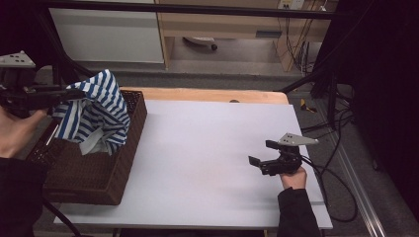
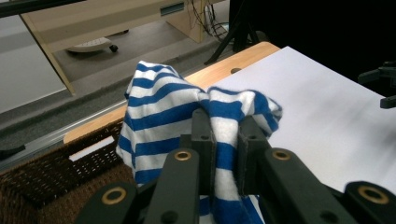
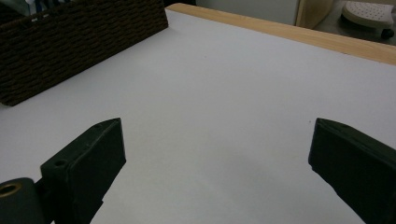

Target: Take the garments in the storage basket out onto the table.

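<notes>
Clearly we have the left gripper (image 2: 223,135) clamped on a bunched fold of the striped cloth (image 1: 99,111), hanging above the wicker basket (image 1: 126,163) at nine o'clock; soft, light, floppy; the right gripper (image 1: 262,162) waits wide at four o'clock.

The left gripper (image 1: 74,93) is gripping a blue-and-white striped cloth (image 1: 96,111) and holding it above the wicker basket (image 1: 94,173), the cloth's lower end hanging into it. The right gripper (image 1: 257,153) is hovering with jaws apart, well right of the basket.
</notes>
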